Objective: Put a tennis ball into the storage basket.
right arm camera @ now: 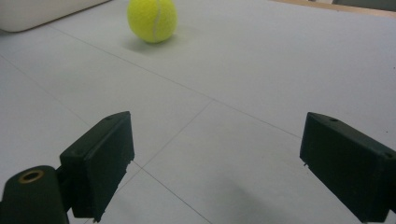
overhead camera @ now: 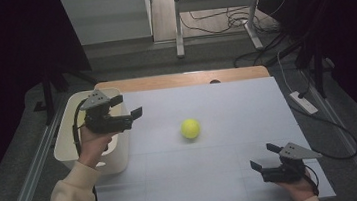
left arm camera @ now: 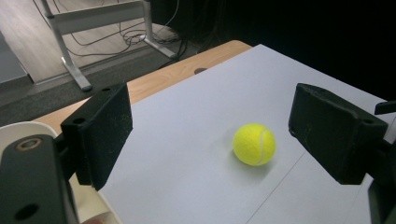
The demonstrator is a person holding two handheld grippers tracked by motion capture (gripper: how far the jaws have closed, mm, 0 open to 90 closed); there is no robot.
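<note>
The table (overhead camera: 234,175) wears a pale grey top with a wooden edge at its far side. Beyond it, grey floor gives way to light boards, where a white metal frame (overhead camera: 217,6) stands among loose cables (overhead camera: 218,23). Darkness closes both sides.

White bin (overhead camera: 65,142) sits at table's (overhead camera: 224,176) left edge.

A yellow-green felt tennis ball (overhead camera: 190,128) rests mid-counter (overhead camera: 224,176). The left tongs (overhead camera: 128,108) hover, jaws parted, over a cream plastic bin (overhead camera: 73,142); the right tongs (overhead camera: 265,156) sit parted near the front right corner.
</note>
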